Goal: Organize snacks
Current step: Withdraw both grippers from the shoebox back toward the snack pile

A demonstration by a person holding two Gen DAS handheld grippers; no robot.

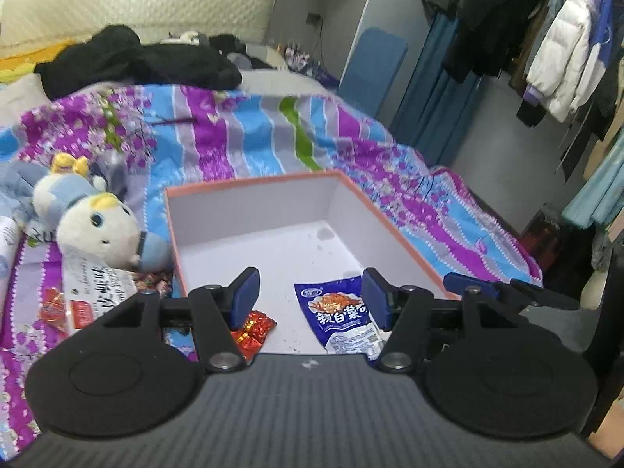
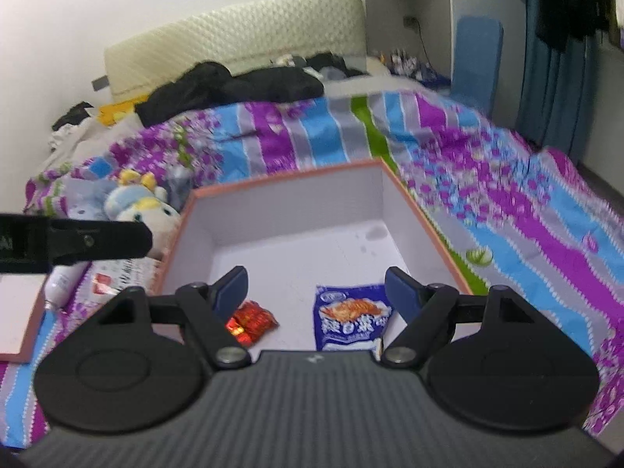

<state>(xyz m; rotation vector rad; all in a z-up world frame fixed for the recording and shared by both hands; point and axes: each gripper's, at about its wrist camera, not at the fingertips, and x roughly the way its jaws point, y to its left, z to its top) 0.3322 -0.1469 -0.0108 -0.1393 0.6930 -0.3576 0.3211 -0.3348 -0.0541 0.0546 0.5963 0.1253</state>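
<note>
An orange-rimmed cardboard box (image 1: pixel 394 230) with a white inside lies on the bed; it also shows in the right wrist view (image 2: pixel 429 222). In it lie a blue snack packet (image 1: pixel 335 312) (image 2: pixel 347 318) and a red foil snack (image 1: pixel 253 329) (image 2: pixel 253 319). My left gripper (image 1: pixel 310 296) is open and empty above the box's near end. My right gripper (image 2: pixel 316 296) is open and empty above the same spot. More red snacks (image 1: pixel 52 308) and a white printed packet (image 1: pixel 97 284) lie on the bedspread left of the box.
A plush toy (image 1: pixel 93 222) (image 2: pixel 136 202) lies left of the box. Black clothes (image 1: pixel 136 58) are piled at the head of the bed. Hanging clothes (image 1: pixel 565 39) fill the right side. A box lid (image 2: pixel 19 312) and a small bottle (image 2: pixel 62 284) lie at the left.
</note>
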